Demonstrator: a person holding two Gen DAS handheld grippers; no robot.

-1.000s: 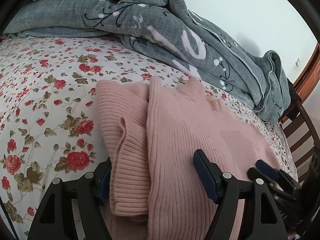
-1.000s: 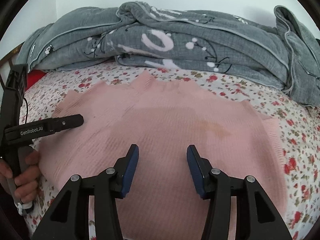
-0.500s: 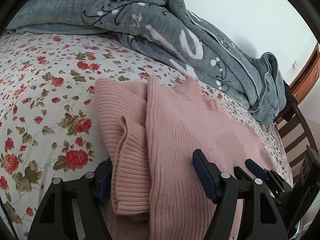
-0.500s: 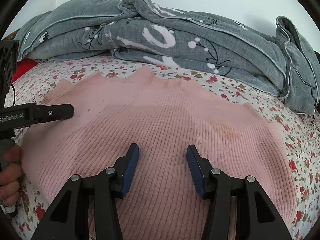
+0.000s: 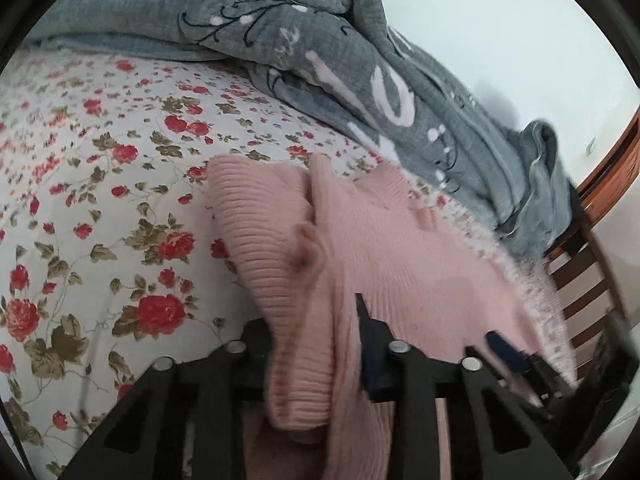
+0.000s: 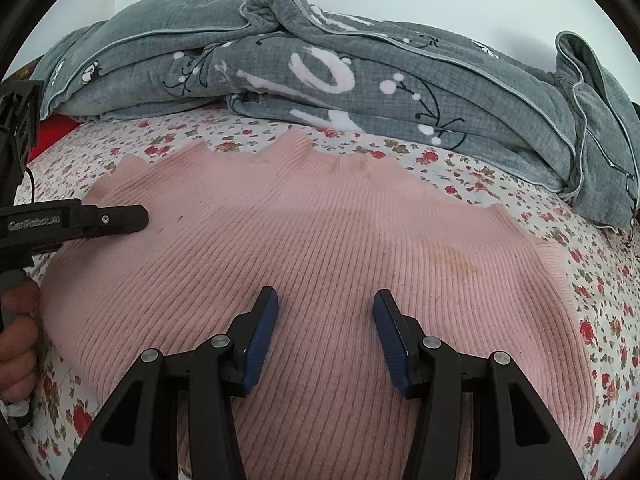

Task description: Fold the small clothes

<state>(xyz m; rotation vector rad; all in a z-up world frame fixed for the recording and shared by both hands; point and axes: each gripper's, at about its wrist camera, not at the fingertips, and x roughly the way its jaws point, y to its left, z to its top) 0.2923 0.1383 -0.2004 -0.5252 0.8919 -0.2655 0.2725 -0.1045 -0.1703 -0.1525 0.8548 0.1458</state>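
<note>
A pink ribbed sweater (image 6: 320,232) lies spread on the floral bedsheet (image 5: 100,160). Its left sleeve (image 5: 260,240) is folded back along the body, the cuff hanging between my left gripper's jaws. My left gripper (image 5: 310,316) is closing, and its pads pinch the bunched sleeve fabric. From the right wrist view one left finger (image 6: 116,220) rests on the sweater's left edge. My right gripper (image 6: 326,320) hovers open over the sweater's lower middle, nothing pinched between its blue pads. Its tip (image 5: 504,348) shows at the sweater's right side.
A rumpled grey blanket (image 6: 360,80) is heaped along the far side of the bed. A wooden slatted frame (image 5: 580,280) stands at the right edge. A person's hand (image 6: 16,344) holds the left gripper's handle at the left border.
My left gripper's jaws have drawn much closer together around the folded sleeve, bunching the fabric. The right gripper's opening is the same, and it has barely shifted over the sweater.
</note>
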